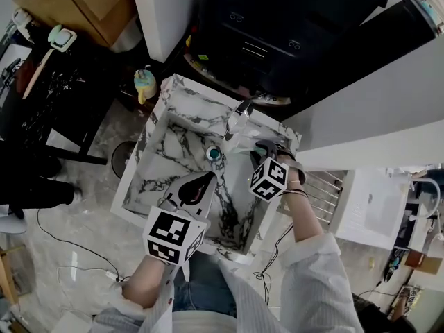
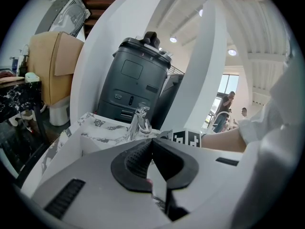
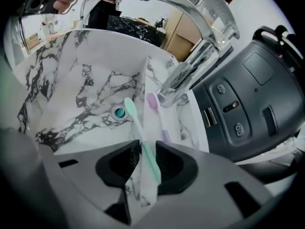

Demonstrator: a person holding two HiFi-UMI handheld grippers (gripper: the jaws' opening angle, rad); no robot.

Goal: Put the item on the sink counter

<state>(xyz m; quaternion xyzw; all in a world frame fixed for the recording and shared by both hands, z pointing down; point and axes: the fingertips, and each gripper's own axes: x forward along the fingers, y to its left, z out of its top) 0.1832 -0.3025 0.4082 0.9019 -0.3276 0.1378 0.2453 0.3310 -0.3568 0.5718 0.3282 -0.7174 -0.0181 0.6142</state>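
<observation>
Nearest to me is my right claw (image 3: 147, 143). Its jaws stand wide apart, and between them runs the handle of the mint-green toothbrush (image 3: 150, 162). The handle lies close along the right pad, but on the left side I see a clear gap with marble behind it, so the pads do not press it and I have no real grip on it. My left claw (image 2: 152, 141) is over the front part of the marble sink (image 1: 135, 161), with its pad tips closed together and nothing in them. The toothbrush points away from me along the ridge between the basin and the sink counter (image 3: 183, 125). Its head reaches out over the basin, near the drain (image 3: 119, 112); whether the handle already rests on the ridge I cannot tell. Just beside it, on the counter strip, lies a pink toothbrush (image 3: 152, 100), and behind that stands the chrome faucet (image 3: 200, 51). Farthest is a dark grey machine (image 3: 257, 89) behind the sink. I judge the toothbrush to be very light, stiff and smooth, so it can easily turn or slide between the pads, and it can roll off a narrow ledge into the basin. The best place to take it is the thicker middle of the handle, across its flat sides, not the thin neck or the bristles.
</observation>
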